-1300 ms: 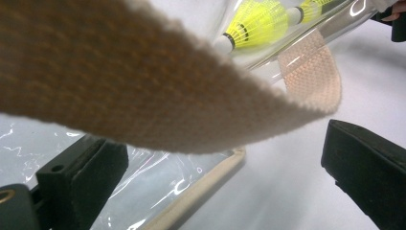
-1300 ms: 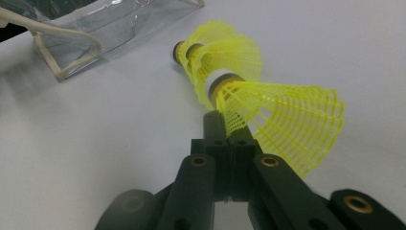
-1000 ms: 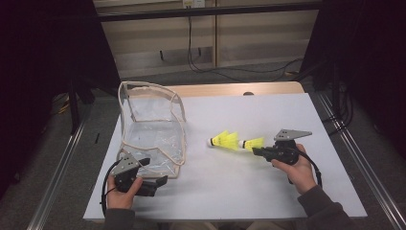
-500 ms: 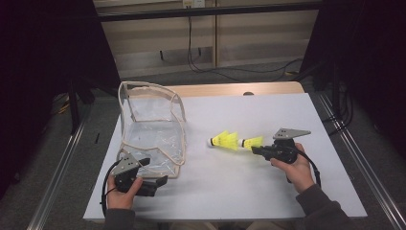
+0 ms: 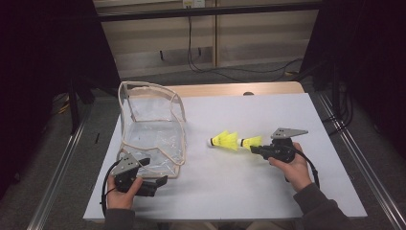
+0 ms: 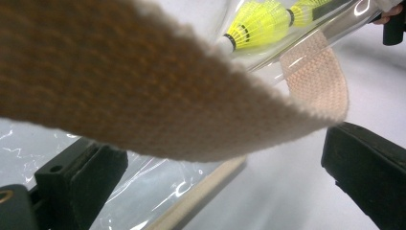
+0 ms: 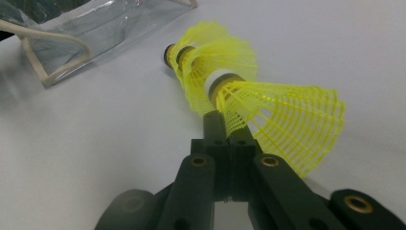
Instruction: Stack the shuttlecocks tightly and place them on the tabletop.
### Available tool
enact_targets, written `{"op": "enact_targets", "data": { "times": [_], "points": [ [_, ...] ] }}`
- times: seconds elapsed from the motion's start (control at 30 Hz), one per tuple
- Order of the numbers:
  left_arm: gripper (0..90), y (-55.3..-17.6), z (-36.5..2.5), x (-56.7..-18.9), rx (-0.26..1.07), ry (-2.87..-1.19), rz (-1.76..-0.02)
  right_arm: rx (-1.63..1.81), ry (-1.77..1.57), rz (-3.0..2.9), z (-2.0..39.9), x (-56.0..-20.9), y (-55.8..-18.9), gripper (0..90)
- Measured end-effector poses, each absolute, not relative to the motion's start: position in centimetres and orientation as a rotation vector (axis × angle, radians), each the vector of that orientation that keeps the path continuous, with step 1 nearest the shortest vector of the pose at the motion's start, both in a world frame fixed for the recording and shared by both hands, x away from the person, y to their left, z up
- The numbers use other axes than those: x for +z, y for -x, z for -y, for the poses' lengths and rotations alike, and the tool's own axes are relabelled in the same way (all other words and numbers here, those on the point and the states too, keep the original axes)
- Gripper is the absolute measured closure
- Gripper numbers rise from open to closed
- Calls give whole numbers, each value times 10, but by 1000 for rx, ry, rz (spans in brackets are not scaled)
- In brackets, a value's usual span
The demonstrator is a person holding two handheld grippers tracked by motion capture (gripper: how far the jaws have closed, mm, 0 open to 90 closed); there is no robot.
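A clear plastic bag (image 5: 153, 129) with beige webbing trim stands open at the table's left. My left gripper (image 5: 160, 181) lies at the bag's near corner, jaws wide apart. In the left gripper view (image 6: 222, 177) the bag's beige strap (image 6: 158, 100) arcs over the gap and touches neither jaw. A nested row of yellow shuttlecocks (image 5: 232, 141) points its white cork end toward the bag at mid-table. My right gripper (image 7: 225, 127) is shut on the skirt of the rearmost shuttlecock (image 7: 282, 120), one jaw under the mesh. In the high view that gripper (image 5: 254, 147) sits just right of the row.
The white tabletop (image 5: 249, 196) has free room in front of and behind the shuttlecocks. A wooden strip (image 5: 230, 89) runs along the far edge. Metal rails (image 5: 356, 163) flank the table, and cables (image 5: 201, 62) lie on the floor beyond.
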State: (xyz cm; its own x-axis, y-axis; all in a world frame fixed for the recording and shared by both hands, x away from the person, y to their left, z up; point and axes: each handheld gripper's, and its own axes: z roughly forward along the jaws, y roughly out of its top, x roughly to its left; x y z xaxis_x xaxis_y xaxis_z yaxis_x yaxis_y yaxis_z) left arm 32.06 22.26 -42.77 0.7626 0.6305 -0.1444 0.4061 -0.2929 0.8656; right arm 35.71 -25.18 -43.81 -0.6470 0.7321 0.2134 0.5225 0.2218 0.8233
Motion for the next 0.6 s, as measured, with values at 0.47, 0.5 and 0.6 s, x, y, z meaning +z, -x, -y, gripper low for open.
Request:
{"op": "enact_targets", "data": {
  "times": [0.47, 0.5, 0.6],
  "points": [
    [18, -321, -223, -427, 272, -1928, -787, 1390, -1197, -2278, 248, -440, -361, 892],
    [18, -321, -223, -427, 272, -1927, -788, 1391, -1198, -2277, 247, -440, -361, 892],
    [18, -321, -223, -427, 272, -1928, -786, 1393, -1193, -2275, 246, -441, -362, 892]
  ]
}}
